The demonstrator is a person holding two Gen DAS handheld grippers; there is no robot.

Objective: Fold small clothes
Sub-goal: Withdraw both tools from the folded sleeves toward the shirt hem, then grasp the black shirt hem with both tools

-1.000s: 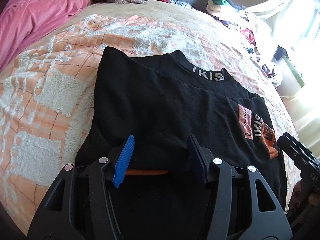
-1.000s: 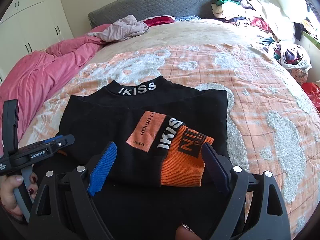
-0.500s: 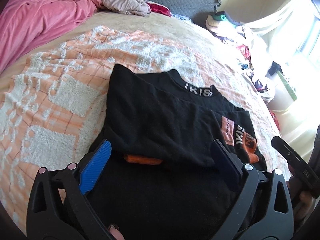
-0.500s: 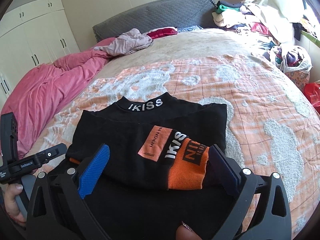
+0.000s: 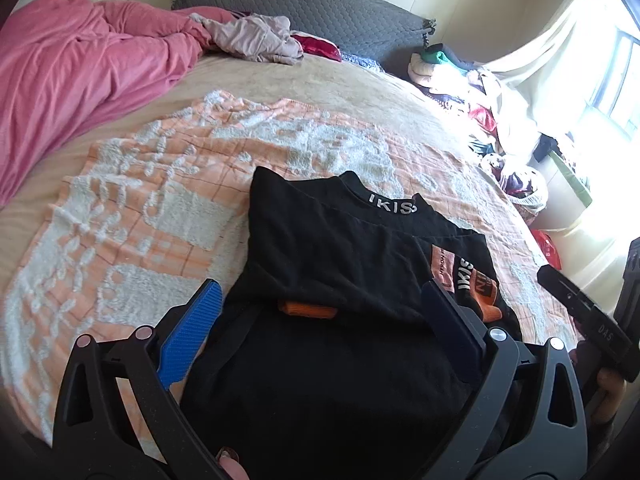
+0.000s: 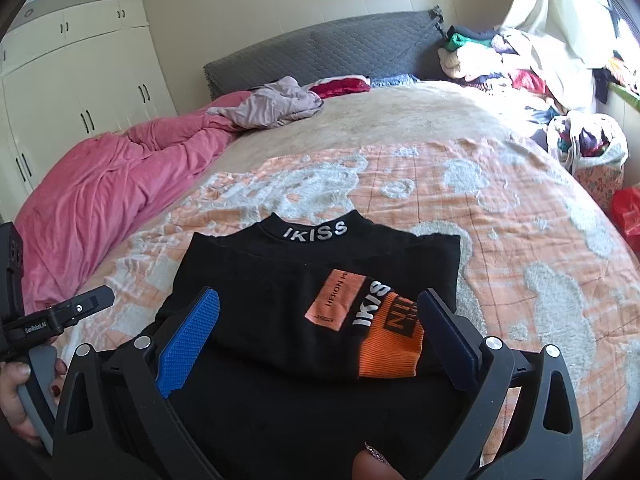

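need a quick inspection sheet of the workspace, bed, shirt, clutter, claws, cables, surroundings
surface: bed with an orange and white textured blanket spread over a beige cover.
job's things: black shirt lying on the blanket, collar lettering at the far edge, sleeves folded across the front, orange cuff on top at the right.
clutter: pink duvet bunched at the left; crumpled mauve garment and red fabric near the headboard.
claws: left claw open, holding nothing; right claw open, holding nothing.
cables: nothing seen.
surroundings: grey quilted headboard, white wardrobe, clothes pile under a curtained window.
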